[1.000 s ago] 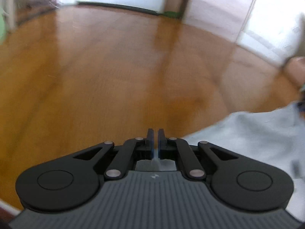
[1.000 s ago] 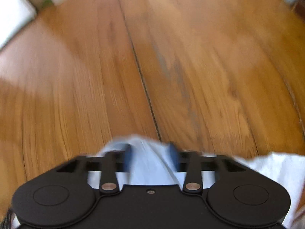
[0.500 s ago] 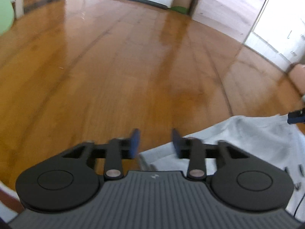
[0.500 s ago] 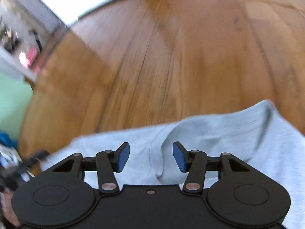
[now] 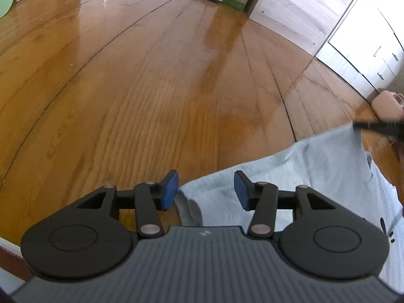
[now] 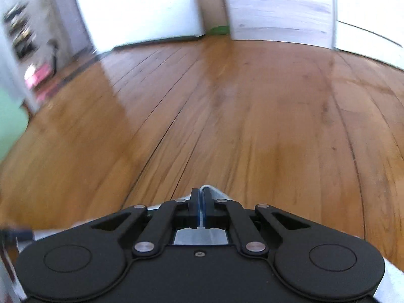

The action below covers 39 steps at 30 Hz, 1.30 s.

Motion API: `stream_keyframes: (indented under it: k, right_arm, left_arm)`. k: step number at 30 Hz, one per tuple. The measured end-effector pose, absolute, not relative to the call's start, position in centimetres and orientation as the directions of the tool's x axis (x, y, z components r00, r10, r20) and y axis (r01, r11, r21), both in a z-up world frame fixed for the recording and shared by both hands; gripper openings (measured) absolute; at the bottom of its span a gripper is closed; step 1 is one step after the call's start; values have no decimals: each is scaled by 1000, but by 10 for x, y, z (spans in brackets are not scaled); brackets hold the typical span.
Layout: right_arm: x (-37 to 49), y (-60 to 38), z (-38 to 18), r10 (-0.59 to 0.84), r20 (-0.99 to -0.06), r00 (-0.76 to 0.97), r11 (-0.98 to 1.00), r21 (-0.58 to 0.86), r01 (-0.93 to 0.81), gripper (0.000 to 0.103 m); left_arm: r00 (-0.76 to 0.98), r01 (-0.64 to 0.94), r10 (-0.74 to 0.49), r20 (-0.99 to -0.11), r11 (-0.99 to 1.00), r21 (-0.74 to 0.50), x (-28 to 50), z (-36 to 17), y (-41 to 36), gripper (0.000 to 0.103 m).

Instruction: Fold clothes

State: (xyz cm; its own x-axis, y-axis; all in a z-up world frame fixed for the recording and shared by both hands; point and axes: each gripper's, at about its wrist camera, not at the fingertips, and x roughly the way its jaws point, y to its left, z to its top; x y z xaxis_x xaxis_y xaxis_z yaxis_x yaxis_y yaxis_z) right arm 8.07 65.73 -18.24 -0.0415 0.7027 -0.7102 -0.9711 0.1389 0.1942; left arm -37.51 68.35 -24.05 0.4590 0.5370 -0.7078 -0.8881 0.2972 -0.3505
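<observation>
Now the right gripper [image 6: 201, 203] pinches the pale grey garment's [image 5: 290, 176] edge; the left gripper [image 5: 205, 189], jaws opening, hovers over its hem.

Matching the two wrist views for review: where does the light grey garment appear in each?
Left wrist: the light grey garment fills the lower right, under the opening left gripper.
Right wrist: only a sliver shows, pinched in the shut right gripper, bottom centre.
Shared landmark: the green object at the far wall.
</observation>
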Motion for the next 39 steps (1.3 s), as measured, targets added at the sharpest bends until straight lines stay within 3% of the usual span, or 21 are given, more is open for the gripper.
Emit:
stream_keyframes:
  k: [5,7,12,18,21,24,28,32,39]
  right_arm:
    - [83,678,-183,661,-750,33,245,174,-954,3]
    - [72,678,-183,661,-750,33,272,198,-942,7]
    - [55,655,-193,675,-716,-180,206,417,-885,11]
    - [-41,620,-207,570,-738,-360,-19,426,-904,16]
    - [-88,602,-208,512,-762,-397,-144,379,-914,27]
    - [-122,587,-214,459,-770,-443,-206,393,-896,27]
    - [-154,595,-211,423,-788,-448,-288,352,-891,33]
    - [-172,591,-212,387,-827,-407,-356,272,-894,34]
    - [-162,575,-230,310,-865,-394,-373,270,-888,34]
  left_arm:
    - [472,-879,526,-707,339,-335,-367,-239,679,64]
    - [472,-878,531,-704,358,-319,-364,-240,678,65]
    - [497,-865,508,-704,354,-355,-367,-237,684,61]
    - [611,-789,415,-674,259,-556,-398,-235,681,61]
    - [677,-722,404,-615,203,-662,-423,-233,667,63]
    - [698,-694,405,-591,180,-697,-432,-239,652,63]
    - [701,-705,403,-588,267,-657,-417,-247,645,63]
    - [647,-762,468,-601,382,-523,-401,-246,643,63]
    - [667,-745,474,-576,397,-536,-400,-248,659,64]
